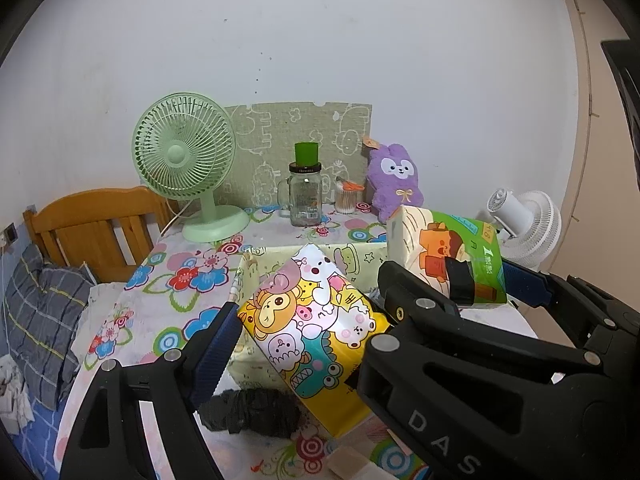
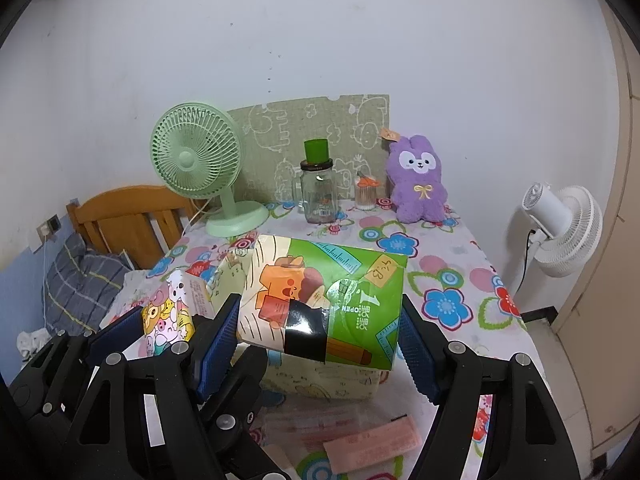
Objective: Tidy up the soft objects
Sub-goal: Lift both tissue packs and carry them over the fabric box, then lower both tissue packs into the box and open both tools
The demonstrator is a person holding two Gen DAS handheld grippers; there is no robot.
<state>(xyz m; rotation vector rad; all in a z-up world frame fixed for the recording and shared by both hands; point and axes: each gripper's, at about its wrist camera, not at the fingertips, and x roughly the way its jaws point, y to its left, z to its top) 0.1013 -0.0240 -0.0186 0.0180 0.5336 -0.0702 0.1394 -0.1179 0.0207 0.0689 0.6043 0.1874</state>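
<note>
A: Status of left gripper [image 1: 308, 320]?
B: I have it clamped on the cartoon tissue pack [image 1: 316, 320], centre frame, above the fabric bin [image 1: 360, 258].
A: Right gripper [image 2: 320, 320]?
B: Clamped on the green tissue pack [image 2: 332, 296]; centre frame, over the same bin.

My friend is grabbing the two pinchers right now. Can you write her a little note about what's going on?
Left gripper: shut on the yellow cartoon tissue pack, held up in the air.
Right gripper: shut on the green tissue pack, also lifted.
Both packs hang over the pale yellow fabric bin on the flowered table.
Done: both packs picked up.
Left: probably lower them into the bin. The purple plush bunny sits at the back, untouched.
</note>
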